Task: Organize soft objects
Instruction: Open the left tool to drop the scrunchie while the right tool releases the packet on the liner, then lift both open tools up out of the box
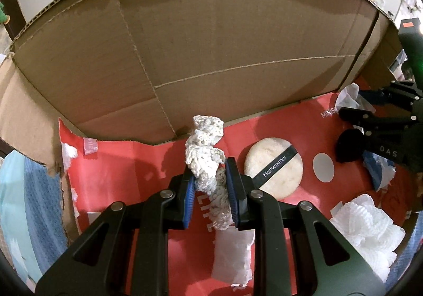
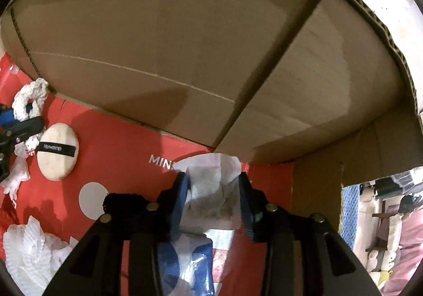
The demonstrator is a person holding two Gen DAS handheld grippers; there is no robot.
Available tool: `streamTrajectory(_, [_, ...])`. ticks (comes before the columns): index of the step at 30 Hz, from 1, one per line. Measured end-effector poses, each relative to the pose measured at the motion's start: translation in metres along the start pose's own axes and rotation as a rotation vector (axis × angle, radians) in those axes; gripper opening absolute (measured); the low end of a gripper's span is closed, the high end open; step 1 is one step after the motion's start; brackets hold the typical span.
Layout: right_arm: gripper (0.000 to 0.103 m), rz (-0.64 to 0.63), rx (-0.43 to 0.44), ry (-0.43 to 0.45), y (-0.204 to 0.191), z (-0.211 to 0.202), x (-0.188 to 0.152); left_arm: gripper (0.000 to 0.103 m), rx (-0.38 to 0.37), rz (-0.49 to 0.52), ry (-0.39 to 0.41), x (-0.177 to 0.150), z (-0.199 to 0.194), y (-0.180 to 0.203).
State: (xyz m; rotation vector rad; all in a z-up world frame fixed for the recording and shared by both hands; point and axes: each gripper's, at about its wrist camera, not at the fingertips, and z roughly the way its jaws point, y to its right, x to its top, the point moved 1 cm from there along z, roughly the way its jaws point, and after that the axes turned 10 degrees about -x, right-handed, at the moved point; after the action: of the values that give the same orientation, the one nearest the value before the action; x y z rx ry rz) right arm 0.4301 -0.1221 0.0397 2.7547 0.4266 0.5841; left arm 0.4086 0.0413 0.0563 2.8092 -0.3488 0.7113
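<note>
I have both sets of tongs down inside the cardboard box (image 1: 211, 44), over its red paper lining (image 1: 127, 169). My left tongs (image 1: 211, 190) are clamped on a white crocheted scrunchie (image 1: 205, 153); its upper loop stands above the fingertips, close to the far wall, and its lower end trails toward a white padded pouch (image 1: 232, 256) lying flat below. My right tongs (image 2: 214, 190) have a crumpled white tissue (image 2: 211, 179) between the blue pads, near the right corner of the box, with a blue and clear plastic wrapper (image 2: 190, 264) hanging under it. The pads sit wide and I judge the squeeze on the tissue to be loose, if there is any.

A round powder puff (image 1: 273, 167) with a black strap lies on the lining between my two hands, and a wad of white foam netting (image 1: 370, 230) sits nearer the front.

What worries me: the scrunchie is stretchy and pinched off-centre, so a quick lift could let it slide out or snag a loop on a pad. The tissue is light and may cling to one pad instead of settling, or drag the wrapper along when I pull away. My hands are also close in a cramped box, so a careless swing could knock the puff or bump the other tool.
</note>
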Motion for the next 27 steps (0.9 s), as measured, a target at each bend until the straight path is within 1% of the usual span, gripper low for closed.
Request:
streamTrajectory(5, [0.046,0.003,0.003,-0.003,0.001,-0.002,0.004,0.021,-0.010,-0.013,0.006,0.000,-0.001,-0.005])
streamTrajectory(9, [0.047,0.011,0.013,-0.005,0.012,0.005,0.003,0.022,-0.015,-0.025,-0.002,0.001,0.000,-0.009])
streamTrajectory(13, [0.050,0.008,0.014,-0.005,0.013,0.004,0.004,0.025,-0.025,-0.045,-0.009,0.002,0.002,-0.013])
streamTrajectory(14, [0.050,0.008,0.016,-0.004,0.014,0.004,0.003,0.028,-0.027,-0.047,-0.008,0.002,0.002,-0.013])
streamTrajectory(16, [0.051,0.006,0.015,-0.004,0.015,0.004,0.002,0.048,-0.030,-0.046,-0.003,0.001,0.002,-0.014])
streamTrajectory(17, [0.051,0.005,0.016,-0.004,0.015,0.004,0.002,0.060,-0.023,-0.043,0.017,0.001,0.001,-0.013])
streamTrajectory(19, [0.051,0.005,0.016,-0.004,0.015,0.003,0.002,0.060,-0.019,-0.036,0.031,0.001,0.000,-0.012])
streamTrajectory(22, [0.052,0.008,0.020,-0.002,0.016,0.004,0.002,0.060,-0.036,-0.062,0.034,0.003,-0.004,-0.014])
streamTrajectory(24, [0.052,0.015,0.024,0.001,0.017,0.002,0.002,0.060,-0.026,-0.056,0.039,0.004,-0.007,-0.014])
streamTrajectory(27, [0.055,0.015,0.027,0.009,0.018,-0.004,0.003,0.060,-0.028,-0.057,0.050,0.005,-0.013,-0.013])
